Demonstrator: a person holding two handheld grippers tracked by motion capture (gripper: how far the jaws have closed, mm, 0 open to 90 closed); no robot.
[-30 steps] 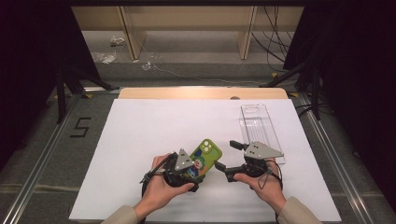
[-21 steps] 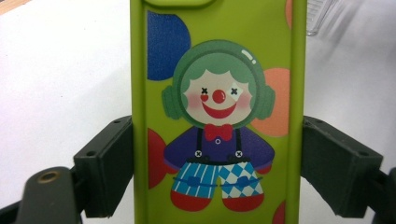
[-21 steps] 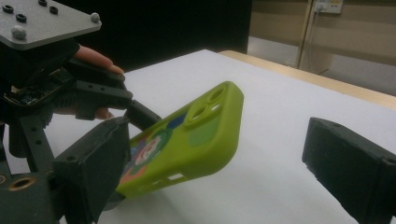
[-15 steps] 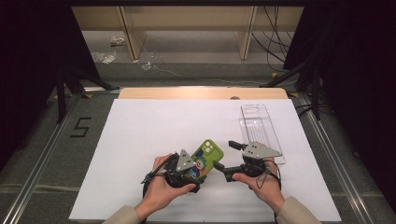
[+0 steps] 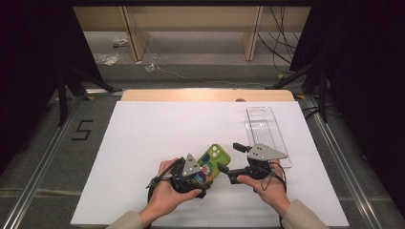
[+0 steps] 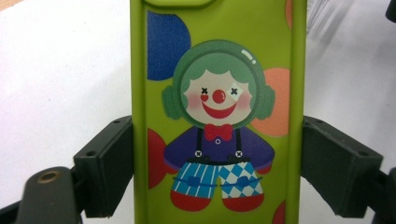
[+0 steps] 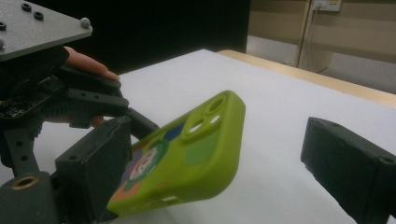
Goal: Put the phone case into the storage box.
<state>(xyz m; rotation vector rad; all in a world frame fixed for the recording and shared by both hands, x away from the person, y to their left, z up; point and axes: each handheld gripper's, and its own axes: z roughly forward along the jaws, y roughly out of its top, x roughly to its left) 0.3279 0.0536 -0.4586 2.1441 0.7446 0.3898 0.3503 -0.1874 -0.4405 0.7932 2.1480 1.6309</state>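
Green clown-print phone case [image 6: 217,116] clamped by its long edges in the left gripper [image 5: 191,175], right gripper [image 5: 228,171] just beside its edge, jaws wide apart, holding nothing, white table [image 5: 157,138]

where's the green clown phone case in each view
High view: green clown phone case sits low and centre, between the two hands.
Left gripper view: it runs up the middle, clown print facing the camera, clamped between that gripper's fingers.
Right gripper view: lower centre, tilted, camera cutout uppermost.
Shared landmark: the white table sheet under the case.
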